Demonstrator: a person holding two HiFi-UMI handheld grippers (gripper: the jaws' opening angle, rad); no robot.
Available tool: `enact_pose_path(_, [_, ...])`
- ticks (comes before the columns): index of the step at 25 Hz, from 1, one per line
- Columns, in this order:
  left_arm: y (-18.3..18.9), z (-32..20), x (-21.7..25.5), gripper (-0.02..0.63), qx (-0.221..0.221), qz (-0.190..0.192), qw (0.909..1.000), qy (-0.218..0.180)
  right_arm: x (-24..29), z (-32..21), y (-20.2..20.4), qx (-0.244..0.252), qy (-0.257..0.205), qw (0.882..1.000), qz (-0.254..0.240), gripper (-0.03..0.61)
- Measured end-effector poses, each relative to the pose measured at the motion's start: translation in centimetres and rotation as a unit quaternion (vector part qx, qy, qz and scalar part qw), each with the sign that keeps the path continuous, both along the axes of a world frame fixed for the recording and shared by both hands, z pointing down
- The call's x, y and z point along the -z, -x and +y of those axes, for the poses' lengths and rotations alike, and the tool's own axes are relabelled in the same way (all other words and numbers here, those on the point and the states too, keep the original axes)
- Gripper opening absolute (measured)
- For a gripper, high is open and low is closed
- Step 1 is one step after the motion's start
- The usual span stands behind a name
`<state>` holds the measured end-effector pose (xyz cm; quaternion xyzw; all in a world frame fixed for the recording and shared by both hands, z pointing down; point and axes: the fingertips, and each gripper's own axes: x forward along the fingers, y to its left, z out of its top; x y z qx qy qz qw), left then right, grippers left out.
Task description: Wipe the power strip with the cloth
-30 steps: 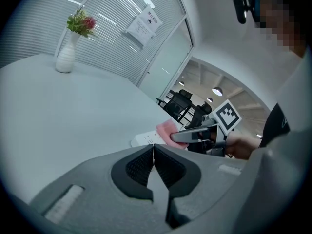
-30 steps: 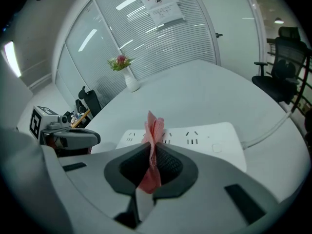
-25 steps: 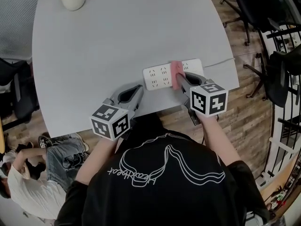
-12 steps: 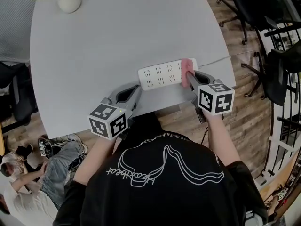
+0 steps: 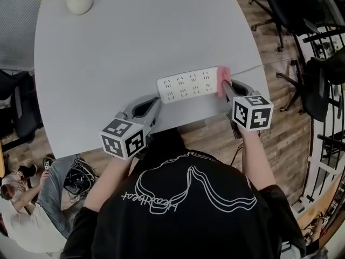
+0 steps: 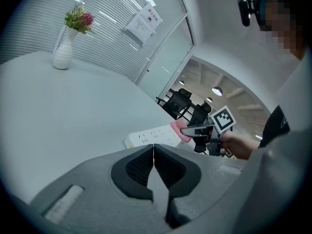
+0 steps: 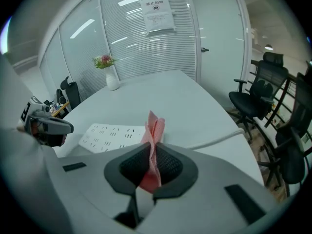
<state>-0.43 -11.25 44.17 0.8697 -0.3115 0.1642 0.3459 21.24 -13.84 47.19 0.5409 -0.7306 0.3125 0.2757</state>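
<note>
The white power strip (image 5: pixel 190 84) lies flat on the grey desk (image 5: pixel 135 36) near its near edge, at about 5 o'clock from the desk's middle in the head view, with its long side running from 9 to 3 o'clock. The right gripper (image 5: pixel 225 88) is clamped on a folded pink cloth (image 5: pixel 221 79), which stands upright between its jaws and touches the strip's 3 o'clock end. There a white cable (image 5: pixel 253 68) leaves the strip and runs off the desk edge. In the right gripper view the cloth (image 7: pixel 155 130) sticks up above the closed pads, with the strip (image 7: pixel 114 134) at 10 o'clock from it. The left gripper (image 5: pixel 155 103) sits at 7 o'clock from the strip, apart from it, with its jaws pressed together on nothing (image 6: pixel 153 148). A white vase (image 5: pixel 79 1) with flowers stands at the desk's far 11 o'clock corner.
</note>
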Motion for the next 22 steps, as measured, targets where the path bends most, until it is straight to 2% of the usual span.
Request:
enact_pose_path(3, [0.3,-0.1,0.0,0.014,0.0,0.0,1.0,0.001,0.1,-0.1,-0.2,-0.002,-0.003,1.0,0.013,0.035])
enact_pose_path(11, [0.3,0.1,-0.2,0.014,0.001,0.001,1.0,0.002,0.3,0.0,-0.3,-0.01,-0.001,1.0,-0.001,0.035])
enact_pose_path(17, [1.0,0.0,-0.1,0.014,0.008,0.002,1.0,0.001,3.4,-0.5,0.3,-0.019,-0.03,0.999,-0.033,0.034])
enact_pose_path(22, [1.8,0.0,-0.5,0.014,0.018,-0.007,0.9998,0.007,5.9,-1.1,3.1,-0.006,-0.048,0.995,-0.092,0.035])
